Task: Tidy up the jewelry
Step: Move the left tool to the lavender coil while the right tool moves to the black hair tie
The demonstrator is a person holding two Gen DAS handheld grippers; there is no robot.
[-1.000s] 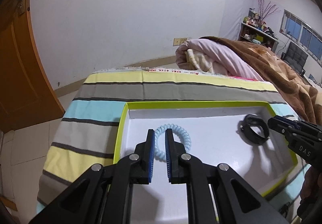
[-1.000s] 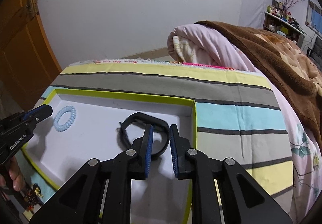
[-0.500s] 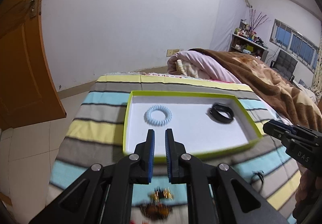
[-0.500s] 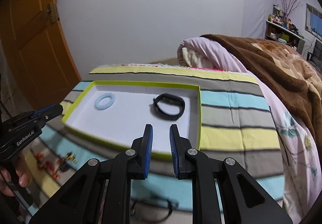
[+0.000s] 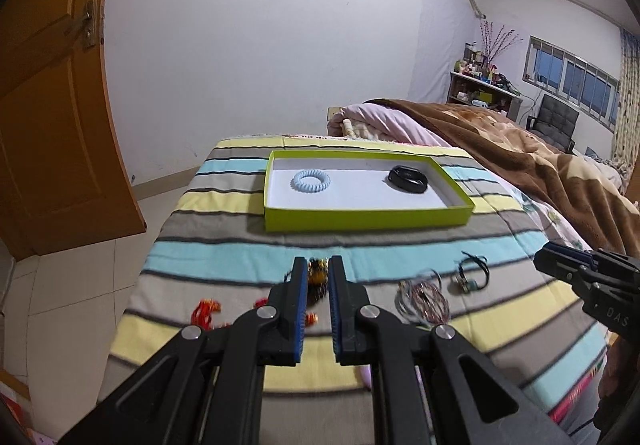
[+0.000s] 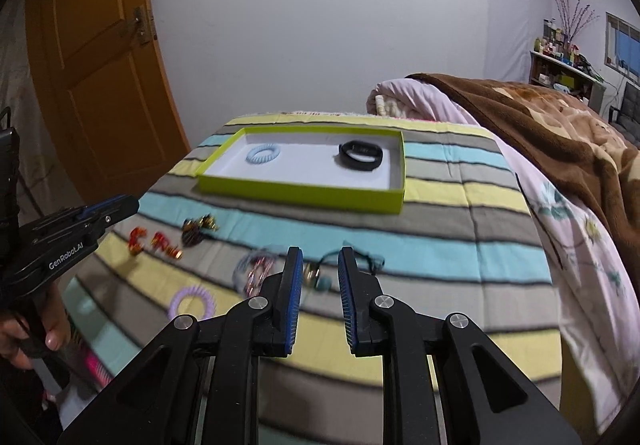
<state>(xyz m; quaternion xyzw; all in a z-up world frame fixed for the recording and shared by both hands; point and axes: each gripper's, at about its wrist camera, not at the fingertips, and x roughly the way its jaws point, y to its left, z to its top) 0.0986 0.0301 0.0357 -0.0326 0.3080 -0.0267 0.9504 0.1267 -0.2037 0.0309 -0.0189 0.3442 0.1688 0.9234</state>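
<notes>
Lime-green tray (image 5: 366,219) is sitting mid-frame on the striped bedspread (image 5: 224,205), holding two pieces: pale blue coil band (image 5: 310,181) at its left, black wristband (image 5: 408,178) at its right. Looks like roughly a third sorted. Remaining pieces are lying loose in the lower frame: red-gold clips (image 6: 154,241), dark gold piece (image 6: 196,229), beaded bracelets (image 6: 256,269), cord bracelet (image 6: 320,277), lilac coil (image 6: 192,301). Left gripper (image 5: 318,301) is hovering empty, gap narrow. Right gripper (image 6: 319,301) is hovering empty, parted wider, aiming at the cord bracelet.
</notes>
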